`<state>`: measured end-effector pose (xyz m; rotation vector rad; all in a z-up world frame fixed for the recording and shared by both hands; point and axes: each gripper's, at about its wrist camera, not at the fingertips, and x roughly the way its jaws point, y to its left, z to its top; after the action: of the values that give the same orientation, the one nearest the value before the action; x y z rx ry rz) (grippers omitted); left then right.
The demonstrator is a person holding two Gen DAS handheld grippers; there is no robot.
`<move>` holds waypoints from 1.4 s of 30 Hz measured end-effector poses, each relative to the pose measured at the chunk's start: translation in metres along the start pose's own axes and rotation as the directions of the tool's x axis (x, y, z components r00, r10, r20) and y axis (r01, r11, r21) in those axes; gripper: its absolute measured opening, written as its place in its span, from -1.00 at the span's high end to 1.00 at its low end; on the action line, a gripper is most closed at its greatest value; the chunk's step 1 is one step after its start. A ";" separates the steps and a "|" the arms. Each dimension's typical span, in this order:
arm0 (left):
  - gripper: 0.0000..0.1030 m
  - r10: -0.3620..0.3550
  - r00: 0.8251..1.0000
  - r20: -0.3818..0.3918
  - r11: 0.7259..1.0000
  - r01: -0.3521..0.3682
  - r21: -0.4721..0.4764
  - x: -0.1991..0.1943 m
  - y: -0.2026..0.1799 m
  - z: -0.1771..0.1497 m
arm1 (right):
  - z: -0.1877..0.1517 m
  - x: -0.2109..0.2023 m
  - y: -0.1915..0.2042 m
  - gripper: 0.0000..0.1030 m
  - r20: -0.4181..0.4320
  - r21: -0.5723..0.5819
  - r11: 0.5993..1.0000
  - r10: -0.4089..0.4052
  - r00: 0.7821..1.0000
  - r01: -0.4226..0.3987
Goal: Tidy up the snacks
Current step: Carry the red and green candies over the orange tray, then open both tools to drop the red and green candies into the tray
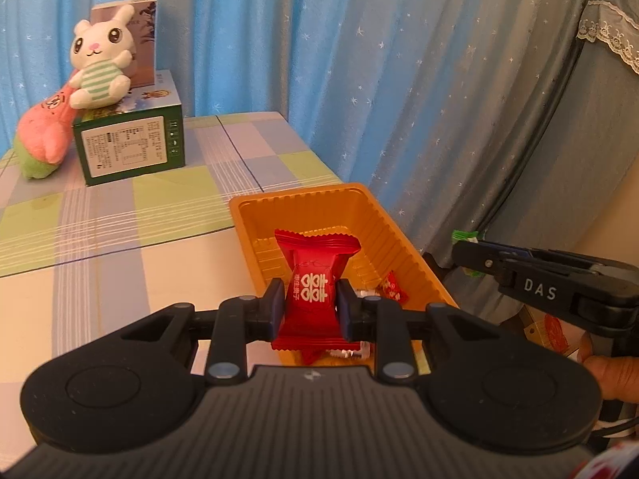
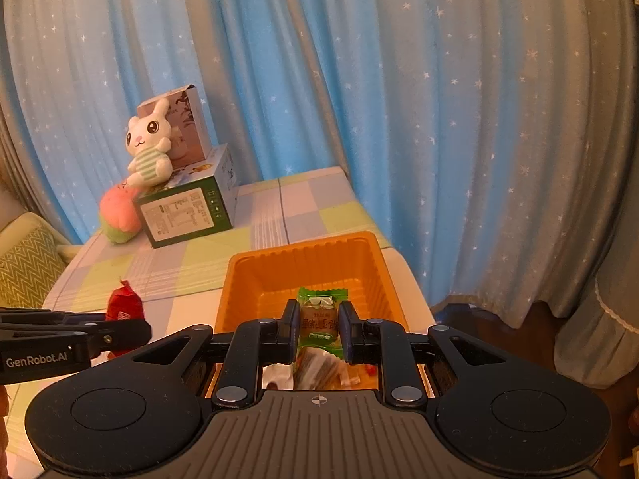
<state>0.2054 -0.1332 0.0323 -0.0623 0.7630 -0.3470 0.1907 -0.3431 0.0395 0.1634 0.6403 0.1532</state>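
Right in front of me, my left gripper [image 1: 309,311] is clenched on a red wrapped candy [image 1: 313,279], pads pinching its middle while the crimped ends fan out above and below; it hangs over the near end of the orange tray [image 1: 403,235]. My right gripper [image 2: 318,325] is clamped the same way on a green wrapped candy [image 2: 319,317], also above the tray's near end, a touch to the right of the red one. So that's two candies in hand, one per claw. I'd judge these as feather-light, with a firm lump inside and a slick, crinkly wrapper; the waist of the lump is the place to hold, since the frilled ends would just slip or tear free. No real risk of breakage, but a loose pinch could let one slide. Beneath the jaws, in the tray, I can make out at least one more red wrapper [image 1: 393,289] and something silvery beside it; the rest is hidden by the grippers, so I won't count further. One tray, sitting at the right near edge of the checked table [image 1: 120,215]. Farther back on the left stands a green box [image 1: 133,143] with a second, paler box [image 1: 145,40] on top: two boxes. Two plush toys there: a white rabbit [image 1: 102,60] seated on the green box and a pink one [image 1: 46,131] leaning against it. Blue star curtain [image 1: 359,60] behind everything.
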 end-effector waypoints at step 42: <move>0.52 -0.026 0.992 -0.124 0.999 0.023 -0.026 0.133 0.004 0.041 | 0.026 0.114 -0.029 0.59 -0.121 -0.031 1.000 -0.002 0.993 -0.002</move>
<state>0.3236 -0.1758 -0.0277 -0.0737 0.8902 -0.3676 0.2994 -0.3523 -0.0122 0.1244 0.7588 0.1738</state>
